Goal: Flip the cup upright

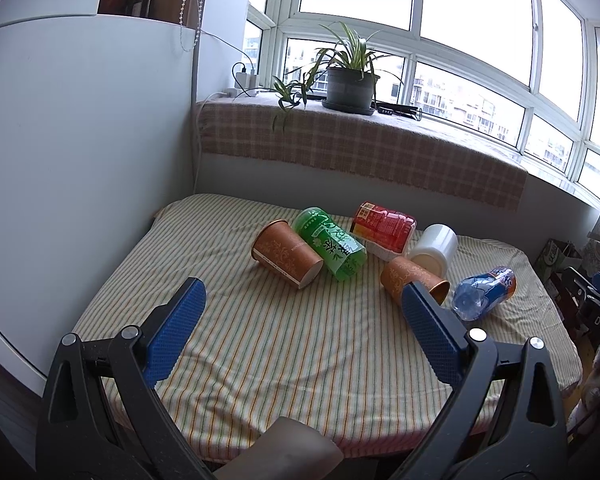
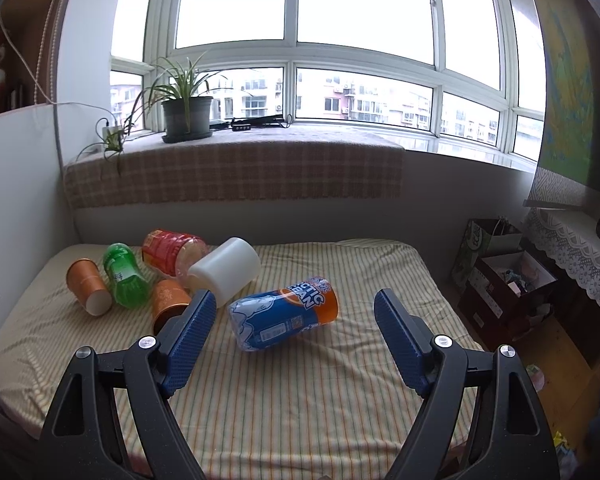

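Observation:
Several cups lie on their sides on a striped tablecloth [image 1: 292, 344]. An orange paper cup [image 1: 286, 254] lies at the left, next to a green cup [image 1: 330, 244]. A second orange cup [image 1: 410, 280] lies partly behind my left gripper's right finger. A red cup [image 1: 384, 226], a white cup [image 1: 436, 248] and a blue-orange cup [image 1: 486, 292] lie further right. My left gripper [image 1: 304, 304] is open and empty, short of the cups. My right gripper [image 2: 294, 312] is open and empty, its fingers on either side of the blue-orange cup [image 2: 284, 318], just short of it.
A white wall panel [image 1: 80, 160] borders the table's left side. A windowsill with a checked cloth [image 2: 236, 168] and a potted plant [image 2: 186, 114] runs behind. Boxes and bags [image 2: 500, 276] stand on the floor at the right of the table.

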Action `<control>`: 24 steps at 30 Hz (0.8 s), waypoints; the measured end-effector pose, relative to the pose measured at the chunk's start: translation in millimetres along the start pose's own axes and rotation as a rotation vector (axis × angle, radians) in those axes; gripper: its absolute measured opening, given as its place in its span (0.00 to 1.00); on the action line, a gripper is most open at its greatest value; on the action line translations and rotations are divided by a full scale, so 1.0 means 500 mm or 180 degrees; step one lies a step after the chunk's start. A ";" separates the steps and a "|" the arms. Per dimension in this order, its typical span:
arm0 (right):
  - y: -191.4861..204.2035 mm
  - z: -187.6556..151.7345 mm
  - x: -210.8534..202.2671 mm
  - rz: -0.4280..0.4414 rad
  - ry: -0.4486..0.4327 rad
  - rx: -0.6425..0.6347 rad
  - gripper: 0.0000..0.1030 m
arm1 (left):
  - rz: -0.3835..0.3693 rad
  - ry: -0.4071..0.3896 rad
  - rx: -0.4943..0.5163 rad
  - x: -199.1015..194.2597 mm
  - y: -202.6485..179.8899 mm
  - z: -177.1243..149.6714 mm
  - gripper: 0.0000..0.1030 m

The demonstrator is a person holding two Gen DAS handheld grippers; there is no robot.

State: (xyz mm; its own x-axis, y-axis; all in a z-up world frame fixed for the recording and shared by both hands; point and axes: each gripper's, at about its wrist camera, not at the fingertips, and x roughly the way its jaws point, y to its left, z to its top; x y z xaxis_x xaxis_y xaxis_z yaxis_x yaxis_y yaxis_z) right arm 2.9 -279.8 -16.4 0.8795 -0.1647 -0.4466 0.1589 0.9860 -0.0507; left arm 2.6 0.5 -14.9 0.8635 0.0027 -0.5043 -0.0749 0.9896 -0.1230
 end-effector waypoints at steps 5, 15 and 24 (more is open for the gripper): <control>0.004 -0.001 0.003 -0.0001 0.0011 -0.0008 0.79 | -0.0001 0.0013 -0.0003 0.002 0.002 0.000 0.97; 0.017 -0.001 0.006 0.0021 0.0016 -0.0053 0.79 | 0.0016 0.0020 -0.0023 0.002 0.008 -0.001 0.97; 0.040 0.001 0.019 0.0113 0.0052 -0.0110 0.79 | 0.0086 0.0080 -0.0049 0.010 0.027 -0.004 0.97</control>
State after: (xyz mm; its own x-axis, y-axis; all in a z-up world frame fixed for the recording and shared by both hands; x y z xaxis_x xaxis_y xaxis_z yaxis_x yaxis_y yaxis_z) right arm 14.6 -261.8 -21.2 0.8767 -0.1293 -0.4633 0.1118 0.9916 -0.0653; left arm 5.2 13.4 -20.8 0.8483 0.0256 -0.5289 -0.1060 0.9868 -0.1222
